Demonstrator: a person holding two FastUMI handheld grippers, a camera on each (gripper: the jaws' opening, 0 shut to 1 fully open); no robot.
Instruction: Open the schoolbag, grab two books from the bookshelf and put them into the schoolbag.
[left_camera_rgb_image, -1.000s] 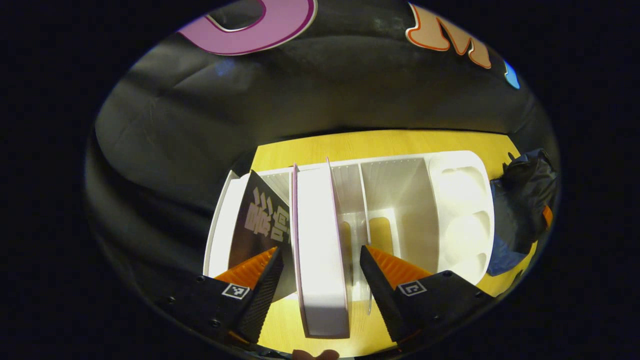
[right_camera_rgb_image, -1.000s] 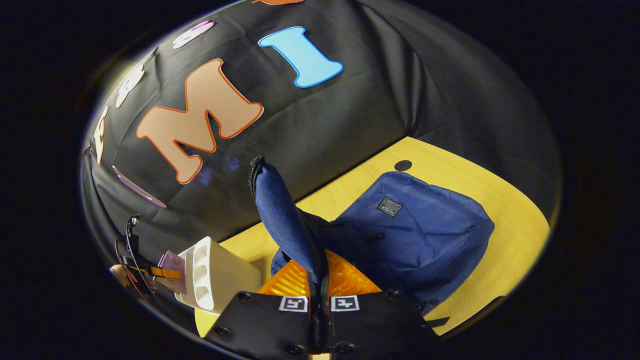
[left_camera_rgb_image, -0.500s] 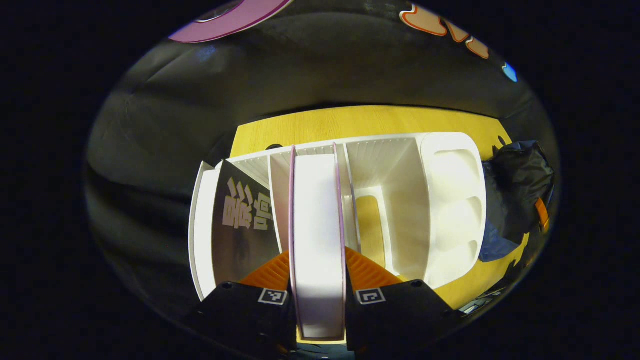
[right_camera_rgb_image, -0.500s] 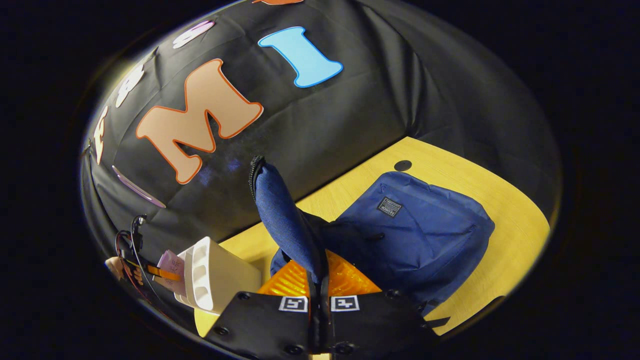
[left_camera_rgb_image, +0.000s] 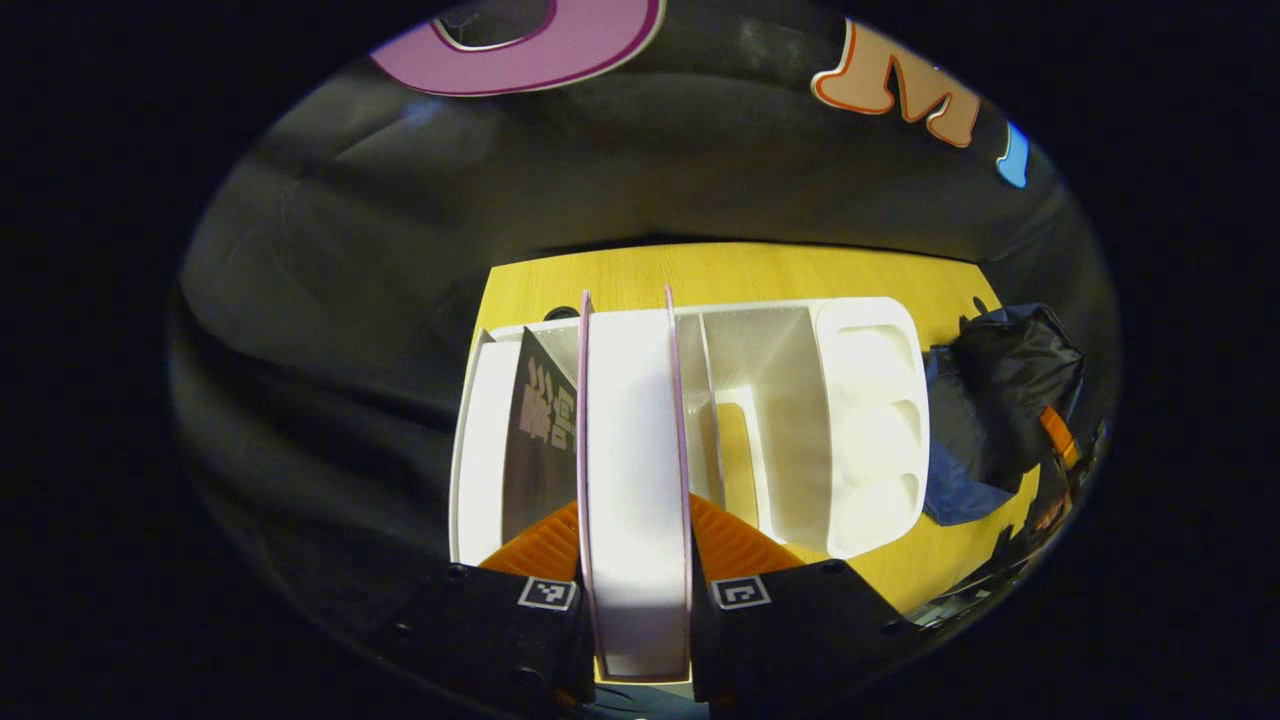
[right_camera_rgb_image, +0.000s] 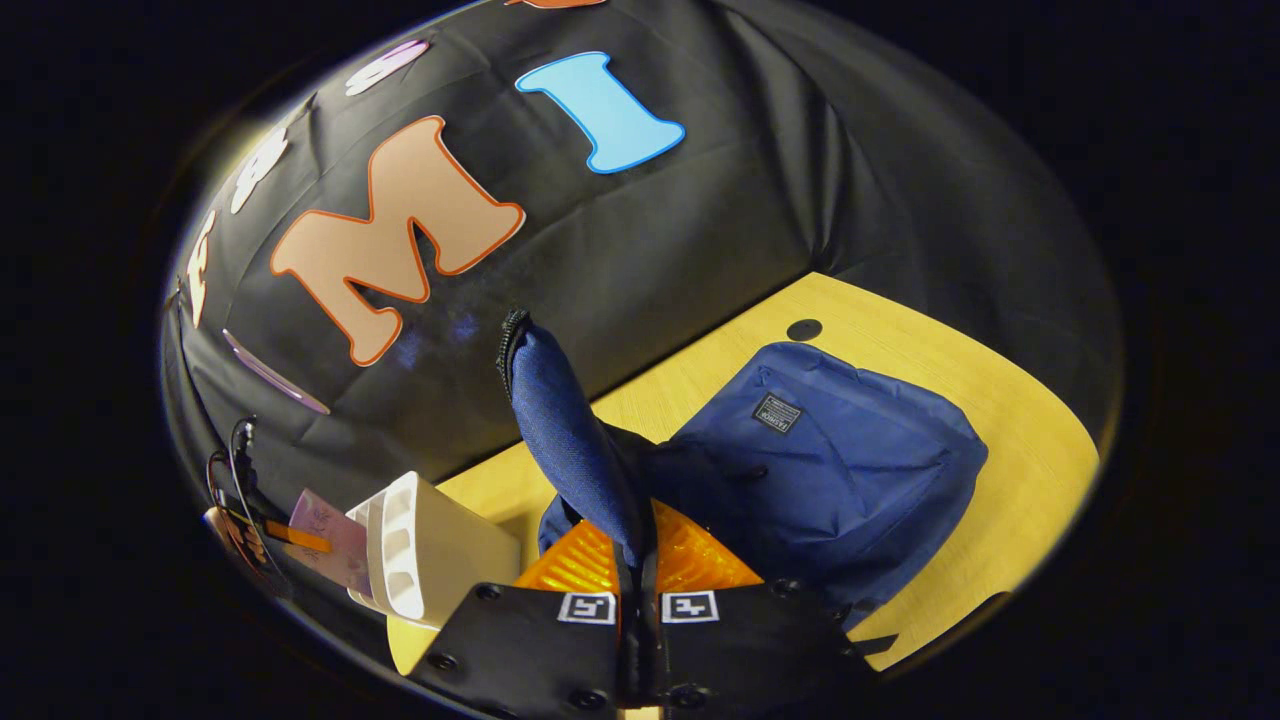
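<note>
In the left gripper view my left gripper (left_camera_rgb_image: 635, 510) is shut on a thick pink-covered book (left_camera_rgb_image: 635, 430), page edge toward me, raised above the white bookshelf (left_camera_rgb_image: 870, 400). A black book (left_camera_rgb_image: 540, 440) leans in the shelf's leftmost slot. The open blue schoolbag (left_camera_rgb_image: 1000, 400) lies right of the shelf. In the right gripper view my right gripper (right_camera_rgb_image: 638, 540) is shut on the schoolbag's flap (right_camera_rgb_image: 560, 420) and holds it upright over the bag's body (right_camera_rgb_image: 840, 470). At the far left, the left gripper (right_camera_rgb_image: 250, 520) holds the pink book (right_camera_rgb_image: 325, 540) beside the bookshelf (right_camera_rgb_image: 430, 550).
Bag and shelf rest on a yellow wooden table (right_camera_rgb_image: 1000, 400) with a small round black hole (right_camera_rgb_image: 804, 329) near its back edge. The shelf's middle slots (left_camera_rgb_image: 760, 420) stand vacant. The black cloth wall closes off the back.
My left gripper closed on the pink book and drew it up and out of its slot, away from the shelf. The right gripper kept holding the flap up, unmoved.
</note>
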